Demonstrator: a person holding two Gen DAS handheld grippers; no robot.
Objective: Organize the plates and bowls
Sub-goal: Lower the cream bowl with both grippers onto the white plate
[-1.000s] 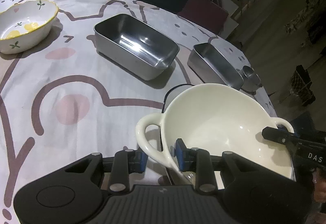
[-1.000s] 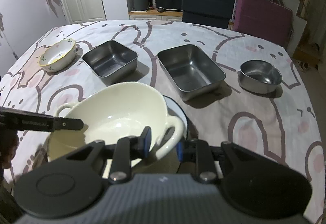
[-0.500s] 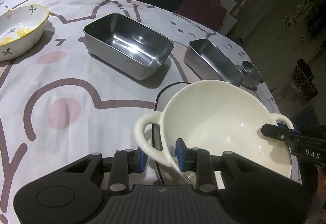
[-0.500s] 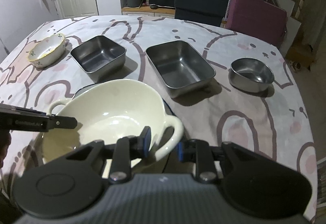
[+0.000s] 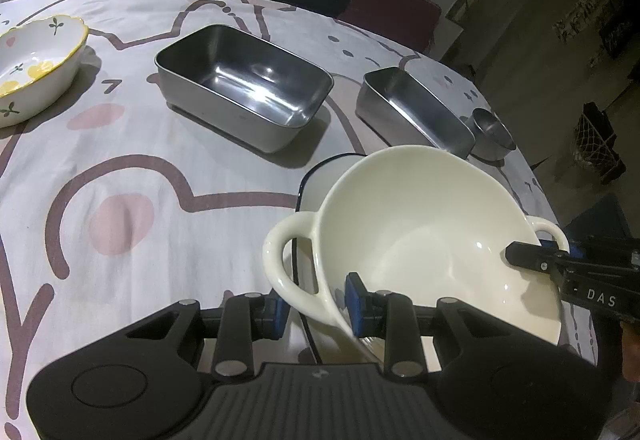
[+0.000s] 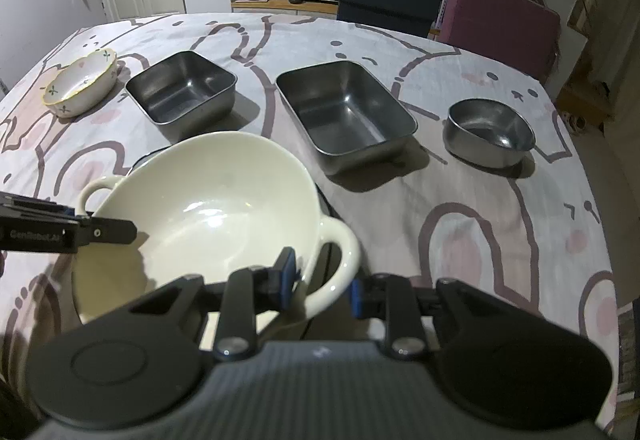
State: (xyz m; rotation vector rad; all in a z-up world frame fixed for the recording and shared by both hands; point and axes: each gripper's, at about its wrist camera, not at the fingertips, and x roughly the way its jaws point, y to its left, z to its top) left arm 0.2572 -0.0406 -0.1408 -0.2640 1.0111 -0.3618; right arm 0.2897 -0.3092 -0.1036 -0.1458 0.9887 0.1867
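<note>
My left gripper [image 5: 314,310] and right gripper [image 6: 322,278] each have jaws clamped on a handle of the cream two-handled bowl [image 5: 420,236], held tilted above the blue-rimmed plate [image 5: 316,180] on the bench [image 5: 120,160].

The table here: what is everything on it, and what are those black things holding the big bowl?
Two-handled bowl: one, cream, nearest, held tilted above a plate.
Plate: one, white with dark rim, under the bowl.
Steel trays: two, silver; square left of rectangular.
Round steel bowl: one, silver, far right.
Flowered bowl: one, white and yellow, far left.
Tablecloth: one, white with brown and pink figures.
Left gripper: fingers clamp the bowl's rim beside one handle.
Right gripper: fingers clamp the opposite rim.
</note>
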